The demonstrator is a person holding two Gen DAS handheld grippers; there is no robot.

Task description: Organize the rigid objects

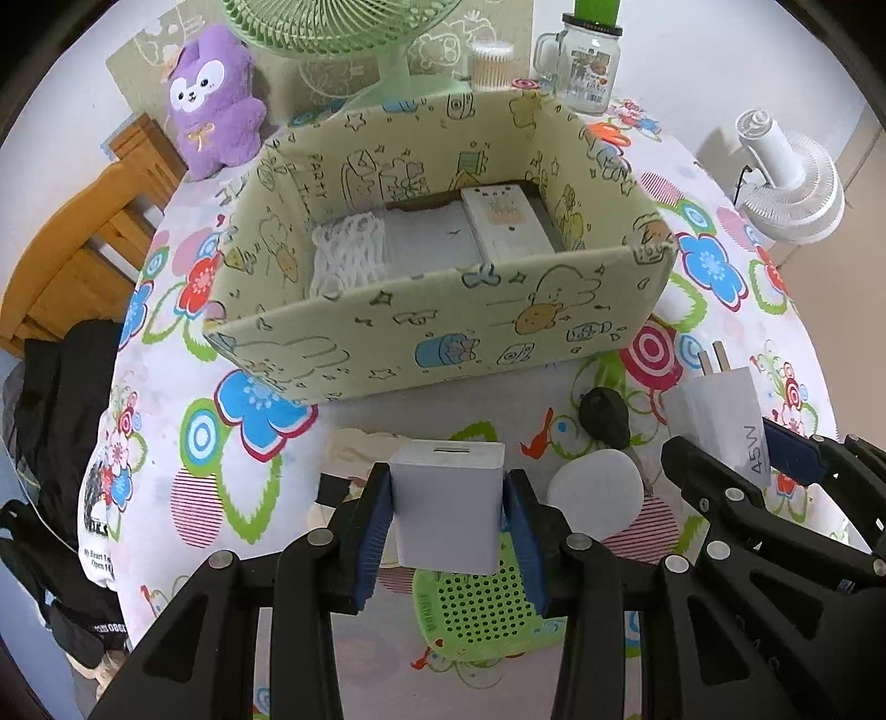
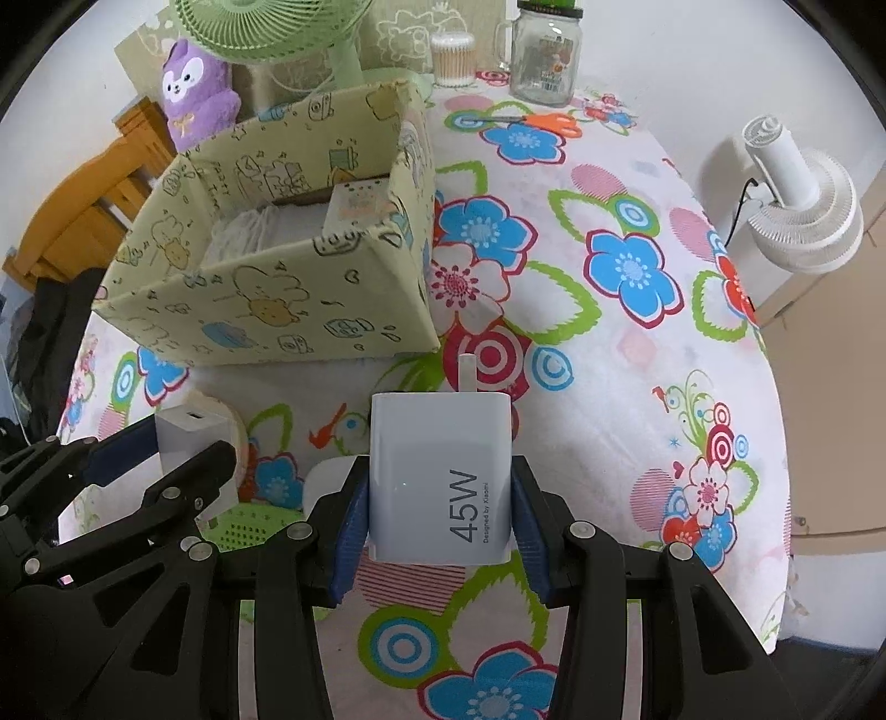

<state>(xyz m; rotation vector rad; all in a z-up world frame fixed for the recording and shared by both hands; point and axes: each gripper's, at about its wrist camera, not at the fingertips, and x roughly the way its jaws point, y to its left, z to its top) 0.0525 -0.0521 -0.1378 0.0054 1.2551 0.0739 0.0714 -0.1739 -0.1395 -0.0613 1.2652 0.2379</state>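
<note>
My left gripper (image 1: 448,518) is shut on a small white charger cube (image 1: 447,504), held just above the flowered table. Beside it, my right gripper (image 2: 440,512) is shut on a larger white charger (image 2: 440,479) marked 45W, prongs pointing away. Each gripper shows in the other's view: the right one (image 1: 736,471) at right, the left one (image 2: 177,471) at left. Ahead stands an open pale green cartoon-print box (image 1: 443,327) with a white mesh item (image 1: 346,252) and a flat white device (image 1: 506,224) inside. Under the left gripper lie a green perforated item (image 1: 479,609), a white round disc (image 1: 595,493) and a black key-like object (image 1: 603,418).
Behind the box stand a green desk fan (image 1: 354,33), a purple plush toy (image 1: 213,99), a cotton-swab tub (image 1: 490,63) and a glass jar mug (image 1: 587,61). A white fan (image 2: 797,205) sits off the table's right edge. A wooden chair (image 1: 83,243) with dark clothing stands at left.
</note>
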